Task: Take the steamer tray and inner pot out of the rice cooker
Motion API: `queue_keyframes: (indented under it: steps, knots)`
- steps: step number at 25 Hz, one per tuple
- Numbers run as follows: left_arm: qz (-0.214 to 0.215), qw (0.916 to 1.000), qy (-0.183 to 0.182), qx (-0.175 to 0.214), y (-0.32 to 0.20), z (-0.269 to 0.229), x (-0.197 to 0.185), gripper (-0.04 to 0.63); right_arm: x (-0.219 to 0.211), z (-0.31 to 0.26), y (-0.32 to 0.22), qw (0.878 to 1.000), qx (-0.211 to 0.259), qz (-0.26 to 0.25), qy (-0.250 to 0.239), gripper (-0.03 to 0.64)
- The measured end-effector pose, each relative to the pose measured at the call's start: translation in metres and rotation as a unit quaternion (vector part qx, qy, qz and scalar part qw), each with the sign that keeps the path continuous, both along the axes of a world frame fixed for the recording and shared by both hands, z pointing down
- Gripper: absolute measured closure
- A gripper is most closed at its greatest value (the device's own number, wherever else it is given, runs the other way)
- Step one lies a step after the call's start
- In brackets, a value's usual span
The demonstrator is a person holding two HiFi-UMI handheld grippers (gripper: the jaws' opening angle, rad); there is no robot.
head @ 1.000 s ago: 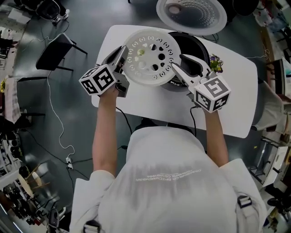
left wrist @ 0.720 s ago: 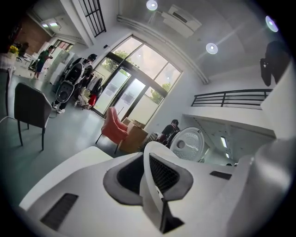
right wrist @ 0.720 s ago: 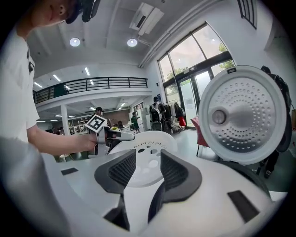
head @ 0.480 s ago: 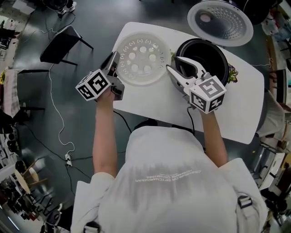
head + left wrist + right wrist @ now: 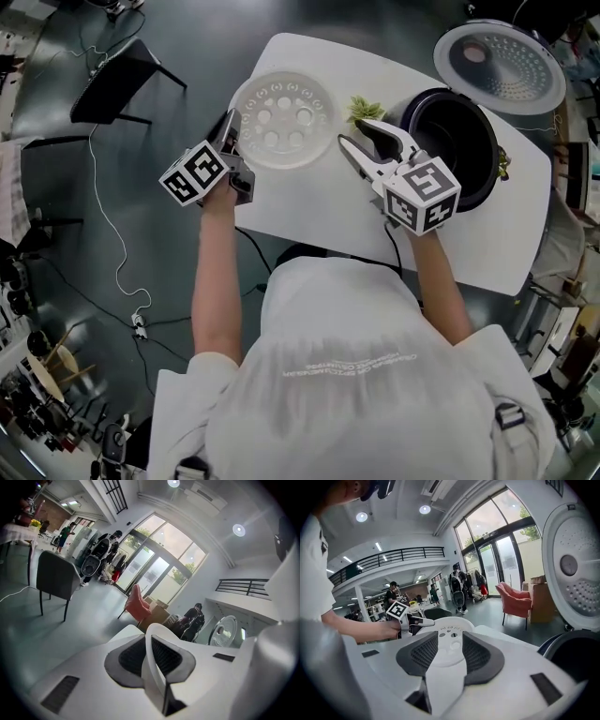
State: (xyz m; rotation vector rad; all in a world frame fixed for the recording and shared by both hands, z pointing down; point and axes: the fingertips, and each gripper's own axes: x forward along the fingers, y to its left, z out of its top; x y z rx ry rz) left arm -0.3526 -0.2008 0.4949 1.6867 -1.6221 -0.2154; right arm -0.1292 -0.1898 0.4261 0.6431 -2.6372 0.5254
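Clenching its fingers on the steamer tray [image 5: 281,117] rim, the left gripper [image 5: 229,139] holds it; the right gripper [image 5: 352,133] has its fingers released, empty.

The rice cooker [image 5: 487,183] stands at the desk's [image 5: 469,239] right end, its lid [image 5: 502,66] raised behind it. Left of the cooker, over the desk, is the steamer tray [image 5: 281,120]; a leafy sprig [image 5: 362,108] lies just left of the cooker, between them.
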Motion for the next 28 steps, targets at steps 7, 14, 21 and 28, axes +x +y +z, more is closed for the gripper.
queue_keyframes:
  steps: [7, 14, 21, 28]
  knots:
    - [-0.029, 0.998, 0.005, -0.055, -0.005, 0.068, -0.019, 0.549, -0.021, 0.032, -0.014, 0.999, -0.04, 0.016, 0.031, 0.446]
    - [-0.041, 0.9964, 0.015, -0.072, -0.034, 0.104, -0.028, 0.549, -0.039, 0.05, -0.029, 0.997, -0.067, 0.015, 0.038, 0.448]
    - [-0.071, 0.994, 0.045, -0.07, -0.062, 0.124, -0.024, 0.541, -0.037, 0.055, -0.035, 0.997, -0.065, 0.014, 0.047, 0.446]
    - [-0.055, 0.9969, 0.036, -0.042, -0.099, 0.132, 0.003, 0.537, -0.03, 0.065, -0.043, 0.996, -0.081, 0.02, 0.041, 0.451]
